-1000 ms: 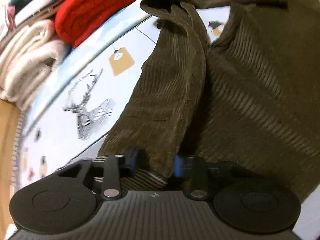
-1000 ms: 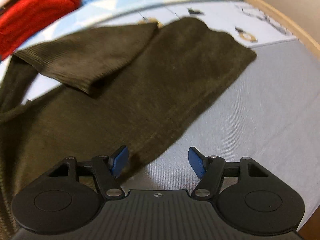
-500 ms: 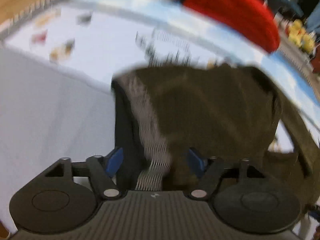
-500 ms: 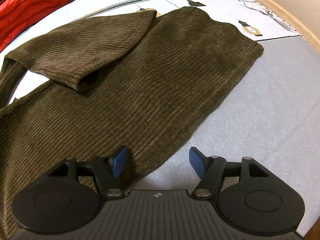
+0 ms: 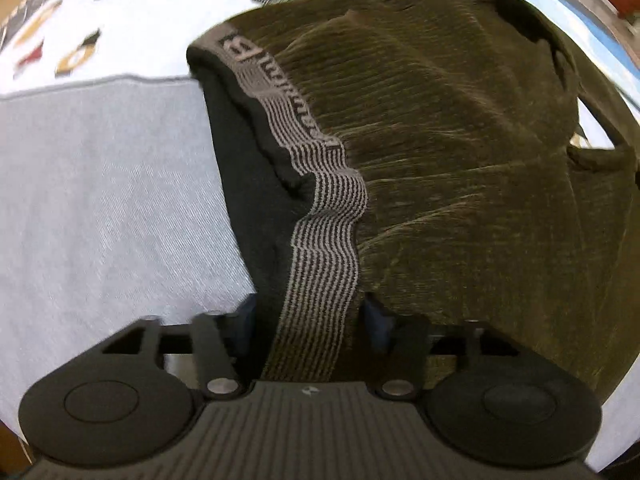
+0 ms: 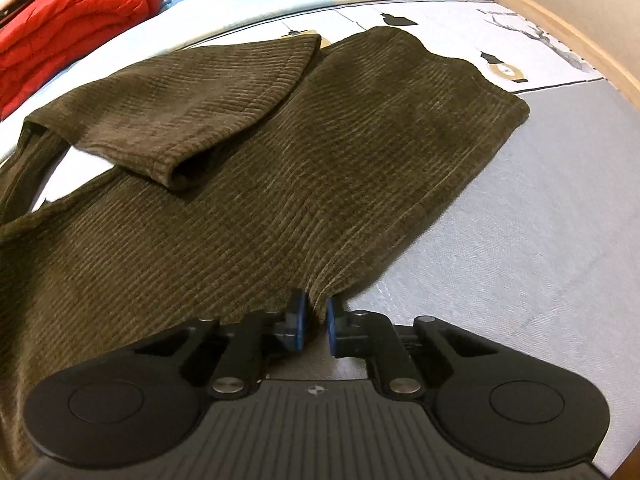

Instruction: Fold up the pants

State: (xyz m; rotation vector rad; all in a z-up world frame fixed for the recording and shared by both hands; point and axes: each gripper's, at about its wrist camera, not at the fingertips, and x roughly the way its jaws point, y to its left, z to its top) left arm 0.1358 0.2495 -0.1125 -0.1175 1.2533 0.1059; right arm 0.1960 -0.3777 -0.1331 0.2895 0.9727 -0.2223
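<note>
Left wrist view: the left gripper (image 5: 308, 312) has its fingers part-open and just closing, the pants' (image 5: 460, 152) striped waistband (image 5: 320, 280) between them; whether the pads press it I cannot tell; woven lettering on the band is too blurred to read. Right wrist view: a red garment (image 6: 72, 36) lies at the bed's (image 6: 540, 220) far left corner; the right gripper (image 6: 314, 322) has just closed, pinching the near hem of a pant leg.

Both grippers share one build — the left gripper (image 5: 310, 320) and right gripper (image 6: 313, 326) have matte black ribbed bodies, round side discs, silver pivot screws and blue pads.
</note>
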